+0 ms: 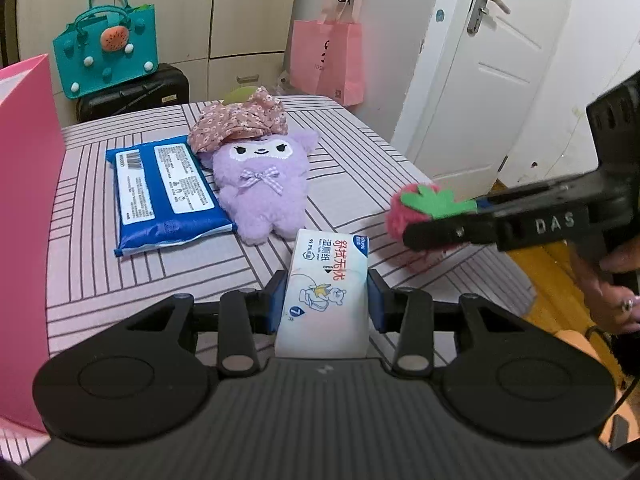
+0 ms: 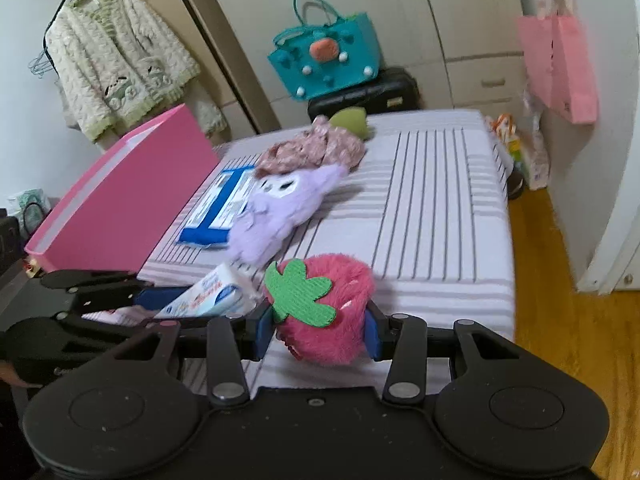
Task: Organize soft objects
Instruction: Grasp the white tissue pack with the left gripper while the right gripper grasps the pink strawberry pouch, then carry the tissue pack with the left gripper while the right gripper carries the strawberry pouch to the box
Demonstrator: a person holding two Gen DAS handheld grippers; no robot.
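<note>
My left gripper [image 1: 326, 300] is shut on a small white tissue pack [image 1: 326, 280] with a bear print, held over the striped table [image 1: 100, 272]. My right gripper [image 2: 318, 326] is shut on a pink plush strawberry [image 2: 328, 312] with a green felt leaf, at the table's near right edge; it also shows in the left wrist view [image 1: 416, 216]. A purple plush doll [image 1: 260, 184] lies mid-table with a floral fabric cap [image 1: 240, 120] at its head. A blue wet-wipe pack [image 1: 164, 196] lies left of the doll.
A pink box [image 2: 120, 196] stands at the table's left side. A teal bag [image 1: 104, 56] sits on a black suitcase [image 1: 136, 96] behind the table. A pink paper bag [image 1: 328, 60] hangs by the white door [image 1: 480, 60]. A green plush [image 2: 352, 120] lies at the far edge.
</note>
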